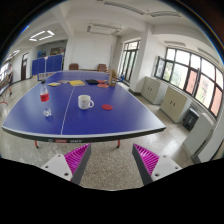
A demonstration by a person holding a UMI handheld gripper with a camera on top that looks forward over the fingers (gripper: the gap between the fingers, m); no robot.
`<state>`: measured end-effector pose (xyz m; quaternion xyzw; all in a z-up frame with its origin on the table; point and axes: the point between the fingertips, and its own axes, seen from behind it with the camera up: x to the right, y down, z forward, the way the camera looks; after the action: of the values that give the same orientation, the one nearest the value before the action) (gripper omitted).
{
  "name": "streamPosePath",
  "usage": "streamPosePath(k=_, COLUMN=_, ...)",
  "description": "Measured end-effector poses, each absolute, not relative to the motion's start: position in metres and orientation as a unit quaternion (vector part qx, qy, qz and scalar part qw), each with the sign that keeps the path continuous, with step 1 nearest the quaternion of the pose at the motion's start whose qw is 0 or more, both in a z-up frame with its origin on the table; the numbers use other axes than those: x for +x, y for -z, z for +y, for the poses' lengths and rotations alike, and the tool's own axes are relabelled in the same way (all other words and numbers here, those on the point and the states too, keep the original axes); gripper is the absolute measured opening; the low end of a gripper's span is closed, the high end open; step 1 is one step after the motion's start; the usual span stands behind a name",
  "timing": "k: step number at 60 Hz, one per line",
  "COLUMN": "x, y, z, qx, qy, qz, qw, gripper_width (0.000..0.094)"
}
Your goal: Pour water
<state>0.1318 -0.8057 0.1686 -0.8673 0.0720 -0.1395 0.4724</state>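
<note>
A clear water bottle with a red cap stands upright on the blue table-tennis table, near its left front part. A white mug sits to the right of the bottle, near the table's white centre line. My gripper is held well back from the table, above the speckled floor. Its two fingers, with magenta pads, stand wide apart with nothing between them. Both bottle and mug lie far beyond the fingertips.
A red paddle lies on the table right of the mug. More small items sit at the far end. Cabinets line the right wall under windows. Another blue table stands at the back left.
</note>
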Motion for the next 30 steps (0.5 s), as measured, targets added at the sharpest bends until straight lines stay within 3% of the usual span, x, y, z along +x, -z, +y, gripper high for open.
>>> streamPosePath(k=11, x=-0.006, y=-0.105, z=-0.748, qx=-0.881, qy=0.072, qz=0.024, qw=0.467, gripper_width=0.0848)
streamPosePath(k=30, x=-0.190, y=-0.117, z=-0.530, qx=-0.827, qy=-0.010, qz=-0.031, qw=0.561, gripper_width=0.0845)
